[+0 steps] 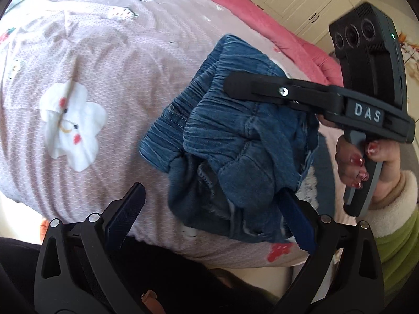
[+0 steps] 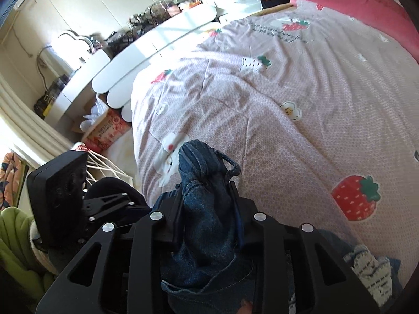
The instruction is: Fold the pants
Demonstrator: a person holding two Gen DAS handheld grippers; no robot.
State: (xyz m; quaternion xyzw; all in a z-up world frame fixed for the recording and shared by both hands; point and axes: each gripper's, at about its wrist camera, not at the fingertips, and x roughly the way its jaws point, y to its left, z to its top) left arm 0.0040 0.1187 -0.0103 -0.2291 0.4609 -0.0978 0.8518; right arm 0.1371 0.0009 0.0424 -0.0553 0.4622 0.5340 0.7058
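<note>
Right hand-held gripper (image 2: 207, 196) is clenching bunched denim pants (image 1: 235, 136) over the bed (image 1: 104, 52). Left hand-held gripper (image 1: 209, 214) is sitting released, pants bulk lying just ahead, its right finger (image 1: 296, 219) touching the cloth.

White "DAS" stands on the right gripper (image 1: 238, 86); bedspread (image 2: 301, 136) script seems illegible.

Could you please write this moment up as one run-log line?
task: fold pants | right gripper: shut on jeans, bunched, lifted | left gripper: open, jeans at one finger | surface: bedspread
</note>
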